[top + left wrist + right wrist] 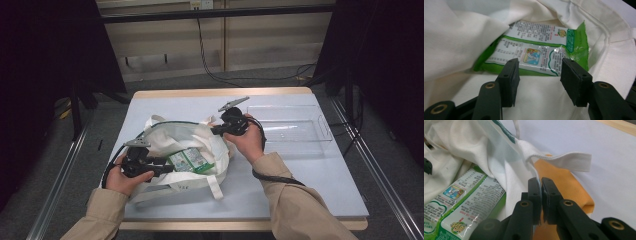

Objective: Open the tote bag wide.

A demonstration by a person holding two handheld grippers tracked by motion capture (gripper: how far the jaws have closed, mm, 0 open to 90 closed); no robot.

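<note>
At the mouth of the white cloth bag, the left tongs stand partly open with nothing pinched, the green-and-white packet lying just beyond their tips inside the bag. The right tongs are clamped on the bag's rim, holding it up. The bag lies on the pale counter, near a clear plastic tray.

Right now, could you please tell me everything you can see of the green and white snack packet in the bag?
The snack packet is a flat, glossy plastic pouch, white with green borders, small printed text and a little picture panel. It lies inside the mouth of the white cloth tote bag, partly covered by a fold of cloth. The left claw points at it with jaws open, not gripping it. The right claw is pinched shut on the bag's cloth beside it.
</note>
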